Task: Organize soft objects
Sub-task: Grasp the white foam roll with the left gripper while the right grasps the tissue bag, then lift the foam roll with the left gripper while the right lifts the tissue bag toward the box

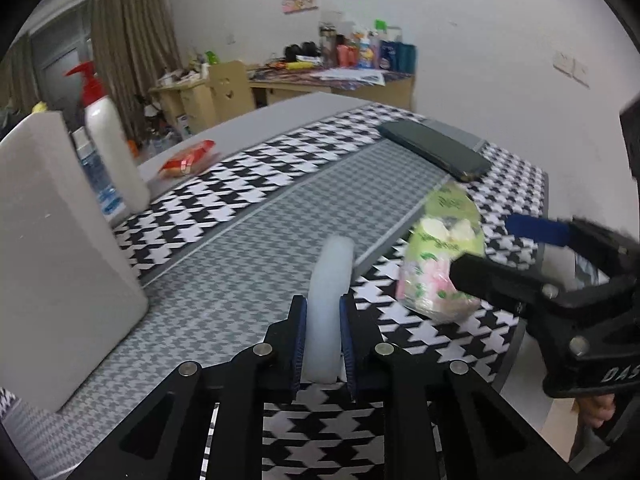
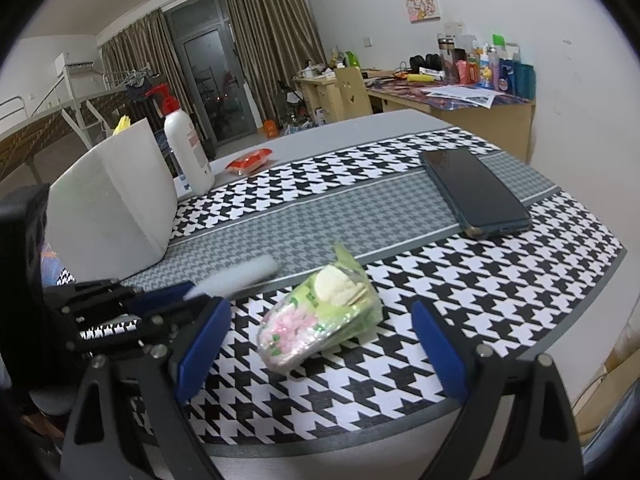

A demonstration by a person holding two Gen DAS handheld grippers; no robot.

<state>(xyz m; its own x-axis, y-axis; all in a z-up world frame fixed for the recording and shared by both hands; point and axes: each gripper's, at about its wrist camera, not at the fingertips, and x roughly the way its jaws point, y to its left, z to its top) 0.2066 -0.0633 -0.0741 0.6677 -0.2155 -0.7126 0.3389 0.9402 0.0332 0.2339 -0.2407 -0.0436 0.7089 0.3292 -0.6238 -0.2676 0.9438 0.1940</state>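
The left gripper (image 1: 323, 344) pinches a soft white pad (image 1: 329, 300) near the mat's front edge, so hold it gently & lift straight up, w/ the right gripper (image 2: 320, 344) spread wide by the green snack bag (image 2: 320, 312).

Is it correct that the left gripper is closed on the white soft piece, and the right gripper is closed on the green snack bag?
Not quite. The left gripper is indeed closed on the white soft piece. The right gripper, however, is open: the right wrist view shows its blue pads standing wide apart, and the green snack bag lies on the patterned cloth, with neither pad touching it.
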